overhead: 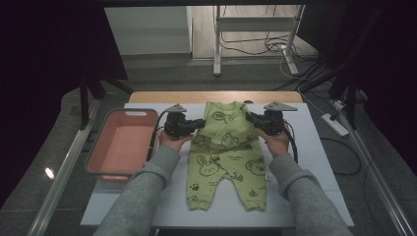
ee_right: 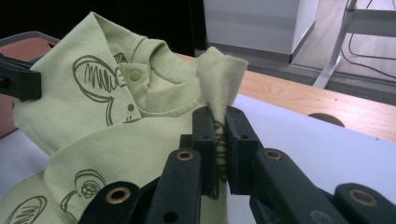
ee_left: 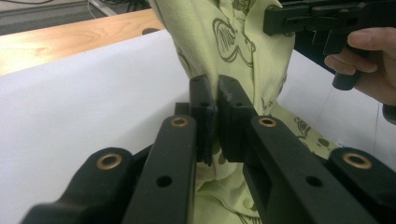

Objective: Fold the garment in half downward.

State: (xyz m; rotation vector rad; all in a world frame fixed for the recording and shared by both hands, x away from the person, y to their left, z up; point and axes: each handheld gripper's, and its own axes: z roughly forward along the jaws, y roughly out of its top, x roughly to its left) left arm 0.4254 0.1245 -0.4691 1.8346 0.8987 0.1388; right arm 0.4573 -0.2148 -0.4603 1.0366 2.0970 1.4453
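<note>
- I hold a pair of tongs in each hand over a white worktop (overhead: 314, 162), and both pairs grip the same light green baby suit (overhead: 227, 162) printed with dark cartoon animals.
- My left tongs (overhead: 200, 123) are closed tight on the suit's left upper edge; in the left gripper view the cloth is pinched between the two black jaws and rises above them.
- My right tongs (overhead: 250, 118) are closed just as tight on the right upper edge; in the right gripper view a small peak of cloth (ee_right: 222, 74) stands up out of the jaws, with the snap collar (ee_right: 159, 70) just to their left.
- Between my two pairs of tongs, the top of the suit is lifted off the worktop and doubled over toward the legs.
- Below my tongs, toward me, the two legs lie flat and spread apart on the worktop.
- Beyond my left tongs, well apart from the suit, sits a pink bin (overhead: 120, 142) with nothing inside it.
- I judge this to be an early fold: the top half is coming down over the lower half but is not yet laid flat.
- Left to do, as I read it: lay the fold down, release both grips, perhaps fold again, and probably place the suit in the bin.
</note>
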